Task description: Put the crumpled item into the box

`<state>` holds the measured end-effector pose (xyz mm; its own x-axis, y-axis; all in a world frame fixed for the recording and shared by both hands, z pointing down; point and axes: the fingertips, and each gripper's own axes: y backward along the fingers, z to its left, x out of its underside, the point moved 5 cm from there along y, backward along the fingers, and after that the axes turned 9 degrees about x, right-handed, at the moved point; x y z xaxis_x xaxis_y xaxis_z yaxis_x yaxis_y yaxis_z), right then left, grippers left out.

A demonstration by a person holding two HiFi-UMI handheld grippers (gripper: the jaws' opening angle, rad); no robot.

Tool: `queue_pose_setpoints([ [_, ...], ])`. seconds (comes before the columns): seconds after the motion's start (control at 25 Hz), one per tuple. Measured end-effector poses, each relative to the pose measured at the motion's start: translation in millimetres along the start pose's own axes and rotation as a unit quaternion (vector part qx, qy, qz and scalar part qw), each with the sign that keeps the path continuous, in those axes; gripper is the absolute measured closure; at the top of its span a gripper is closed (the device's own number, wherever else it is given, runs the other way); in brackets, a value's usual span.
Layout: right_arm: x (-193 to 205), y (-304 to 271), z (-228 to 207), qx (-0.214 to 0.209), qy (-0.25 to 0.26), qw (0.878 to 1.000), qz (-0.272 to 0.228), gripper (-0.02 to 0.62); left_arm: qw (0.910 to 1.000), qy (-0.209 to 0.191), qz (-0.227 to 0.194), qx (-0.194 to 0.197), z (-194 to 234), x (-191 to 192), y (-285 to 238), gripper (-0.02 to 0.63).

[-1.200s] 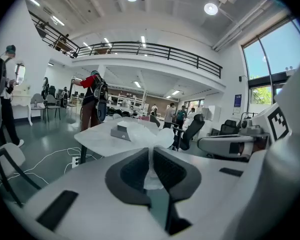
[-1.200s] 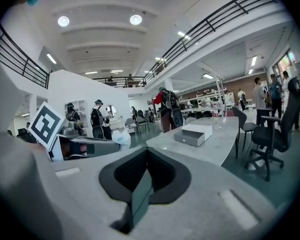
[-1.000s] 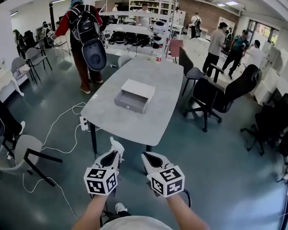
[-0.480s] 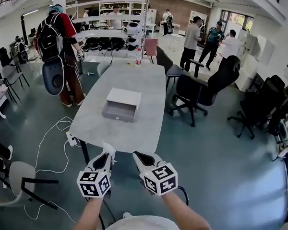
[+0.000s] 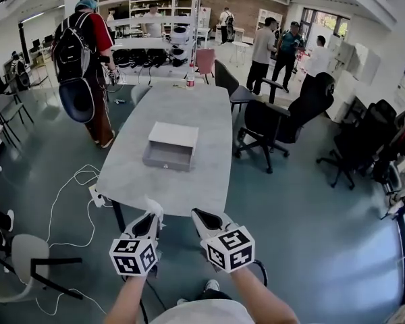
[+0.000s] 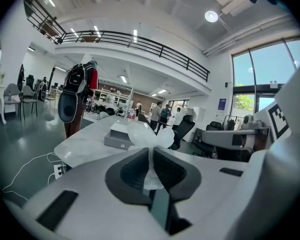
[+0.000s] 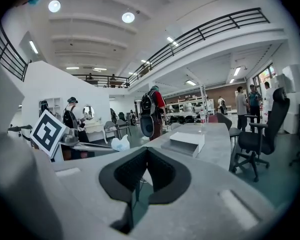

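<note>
Since a second ago the counter has swung closer to square in the head view and its near edge has drawn closer to both grippers, so the approach looks to be still under way.

White and thin, the crumpled item is pinched in the left hand-held gripper, whose jaws are closed tight on its lower part while the loose top fans out above them. It looks very light, soft and easily squashed, more film or tissue than anything stiff. I'd judge the present pinch low on the wad sound enough. It may cling to the pads or drift on release rather than drop cleanly.

To its right, the other hand-held gripper has its jaws together with nothing between them.

On the counter, well ahead of both grippers, lies the box, pale and shallow, with a bottle at the far end. Smooth and grey, the surface is otherwise bare.

A cable trails over the floor on the left, dark chairs stand on the right, and a person with a backpack stands near the far left corner.
</note>
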<state>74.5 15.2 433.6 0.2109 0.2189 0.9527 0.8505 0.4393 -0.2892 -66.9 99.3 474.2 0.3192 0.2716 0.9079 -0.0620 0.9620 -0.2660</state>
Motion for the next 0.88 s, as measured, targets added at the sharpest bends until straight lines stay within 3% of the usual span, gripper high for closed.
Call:
queue_pose_setpoints([
  [0.52,-10,-78,-21,-0.023,-0.008,1.000,0.004,0.592,0.9997,0.008,0.009,-0.021,53,-14,-47,0.575],
  [0.88,-30,-146,-66,-0.035,-0.015,0.999,0.010,0.592,0.9992,0.011,0.016,-0.034,88,-47,-114,0.575],
])
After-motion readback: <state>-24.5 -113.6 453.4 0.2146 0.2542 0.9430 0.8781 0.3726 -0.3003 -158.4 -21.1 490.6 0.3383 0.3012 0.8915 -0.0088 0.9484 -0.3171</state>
